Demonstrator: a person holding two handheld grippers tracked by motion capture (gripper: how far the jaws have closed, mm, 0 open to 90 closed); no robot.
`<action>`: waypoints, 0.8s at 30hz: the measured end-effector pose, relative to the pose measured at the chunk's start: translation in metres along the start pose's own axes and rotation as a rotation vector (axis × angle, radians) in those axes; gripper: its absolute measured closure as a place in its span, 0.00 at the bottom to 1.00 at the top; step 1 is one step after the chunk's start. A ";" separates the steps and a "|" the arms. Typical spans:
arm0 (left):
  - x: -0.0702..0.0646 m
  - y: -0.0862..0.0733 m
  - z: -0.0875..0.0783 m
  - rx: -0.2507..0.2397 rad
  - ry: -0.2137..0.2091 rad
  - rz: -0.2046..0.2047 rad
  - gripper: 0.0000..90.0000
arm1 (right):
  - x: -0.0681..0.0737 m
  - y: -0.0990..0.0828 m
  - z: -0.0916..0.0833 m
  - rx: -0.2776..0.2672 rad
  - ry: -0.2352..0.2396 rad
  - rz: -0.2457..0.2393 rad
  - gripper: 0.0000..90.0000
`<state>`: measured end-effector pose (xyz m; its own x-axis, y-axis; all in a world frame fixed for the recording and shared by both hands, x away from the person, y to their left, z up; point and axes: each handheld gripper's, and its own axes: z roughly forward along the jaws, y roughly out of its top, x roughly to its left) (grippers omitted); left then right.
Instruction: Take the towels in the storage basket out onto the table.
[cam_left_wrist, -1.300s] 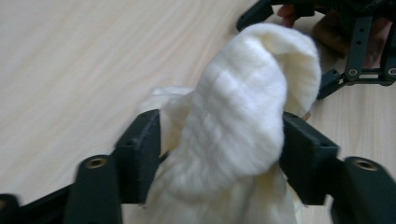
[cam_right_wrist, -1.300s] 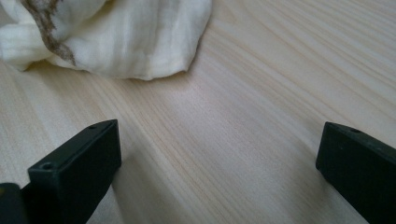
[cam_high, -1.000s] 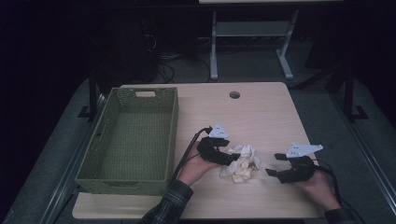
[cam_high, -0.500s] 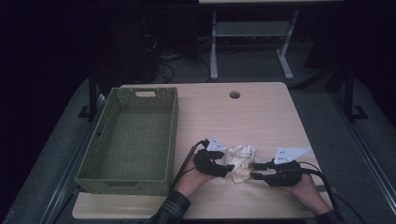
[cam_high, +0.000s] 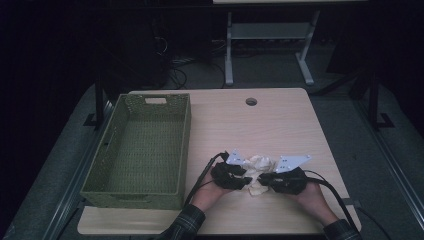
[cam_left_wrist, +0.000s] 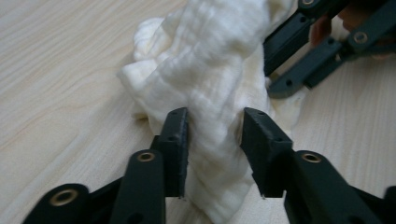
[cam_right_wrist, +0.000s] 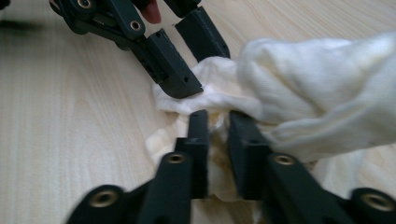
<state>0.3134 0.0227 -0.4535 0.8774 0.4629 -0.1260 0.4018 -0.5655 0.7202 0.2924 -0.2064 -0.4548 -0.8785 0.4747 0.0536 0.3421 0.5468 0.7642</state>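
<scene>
A crumpled cream cloth (cam_high: 259, 167) lies near the front of the wooden table (cam_high: 280, 120), between both hands. My left gripper (cam_high: 246, 181) comes at it from the left. In the left gripper view its jaws have just been closing, and the left gripper (cam_left_wrist: 215, 126) pinches a thick fold of the cloth (cam_left_wrist: 219, 70). My right gripper (cam_high: 264, 179) comes from the right. Its jaws have also just been closing, and the right gripper (cam_right_wrist: 218, 123) stands nearly together on a thin edge of the cloth (cam_right_wrist: 317, 84). The two grippers' tips almost meet.
A green woven basket (cam_high: 184, 145), with nothing in it, stands on the left half of the table. A round cable hole (cam_high: 251, 101) sits near the far edge. Cables trail from both grippers toward the front edge. Dark floor and a metal stand lie beyond.
Both hands have moved in toward the cloth, the right one sliding left the most. Both pairs of jaws have narrowed from wide open onto the cloth.
</scene>
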 end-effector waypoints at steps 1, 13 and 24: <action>0.000 0.000 0.001 -0.001 -0.001 -0.005 0.72 | 0.000 0.000 0.000 0.004 -0.005 0.001 0.93; 0.003 0.007 -0.019 -0.067 0.054 -0.013 0.91 | -0.013 -0.003 -0.025 -0.075 -0.032 0.017 0.96; 0.018 0.015 -0.034 -0.138 0.141 -0.069 0.93 | -0.047 -0.005 -0.072 -0.154 -0.134 0.055 0.97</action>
<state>0.3269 0.0454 -0.4217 0.7997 0.5939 -0.0879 0.4109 -0.4348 0.8013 0.3075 -0.2810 -0.4145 -0.8041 0.5942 0.0194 0.3239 0.4105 0.8524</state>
